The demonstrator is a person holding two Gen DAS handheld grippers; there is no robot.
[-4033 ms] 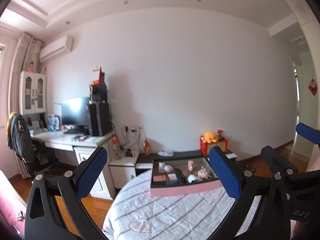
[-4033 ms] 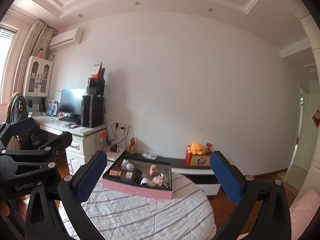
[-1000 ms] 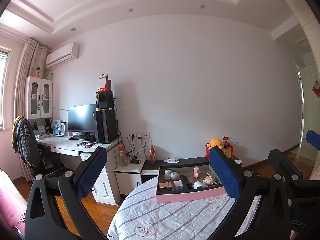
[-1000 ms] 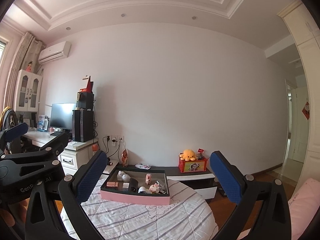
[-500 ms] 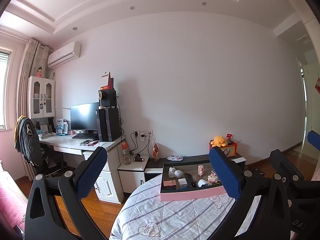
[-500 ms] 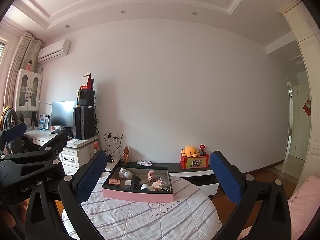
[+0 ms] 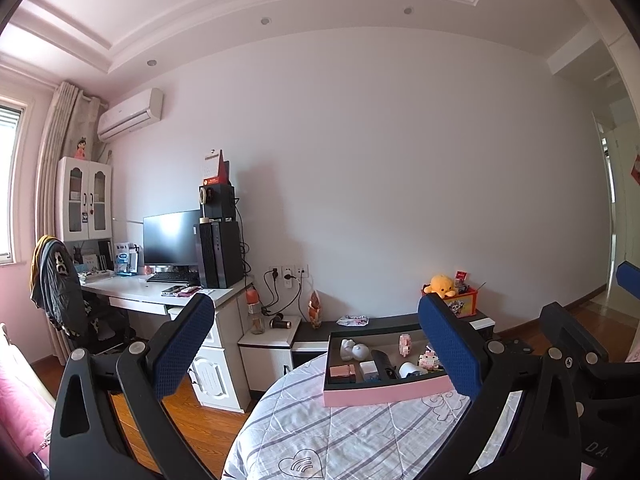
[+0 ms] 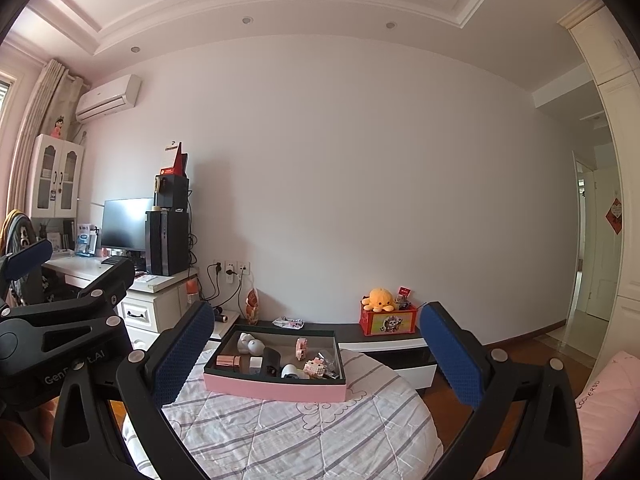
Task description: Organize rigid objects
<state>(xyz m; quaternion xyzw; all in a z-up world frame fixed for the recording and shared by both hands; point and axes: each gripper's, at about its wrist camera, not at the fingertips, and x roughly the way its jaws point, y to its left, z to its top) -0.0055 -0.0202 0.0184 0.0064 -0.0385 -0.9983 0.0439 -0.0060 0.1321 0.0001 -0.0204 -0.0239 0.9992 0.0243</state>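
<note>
A pink tray point(image 8: 276, 388) with dark inner walls sits on the far part of a round surface covered by a striped quilt point(image 8: 288, 432). It holds several small items: a white figure point(image 8: 249, 343), a rose-gold tube point(image 8: 228, 360), a white cup point(image 8: 289, 371) and a pink block toy point(image 8: 315, 367). The tray point(image 7: 384, 394) also shows in the left wrist view. My left gripper point(image 7: 316, 344) is open and empty, held back from the tray. My right gripper point(image 8: 316, 344) is open and empty too, on the tray's near side.
A white desk point(image 7: 160, 300) with a monitor and black computer tower stands at the left, with a draped chair point(image 7: 60, 288). A low dark cabinet point(image 8: 384, 340) along the wall carries a red box with an orange plush point(image 8: 380, 300). Wooden floor surrounds the quilted surface.
Both views have shifted slightly; the tray sits a little lower and nearer in frame than a second ago. Both grippers stay open and empty.
</note>
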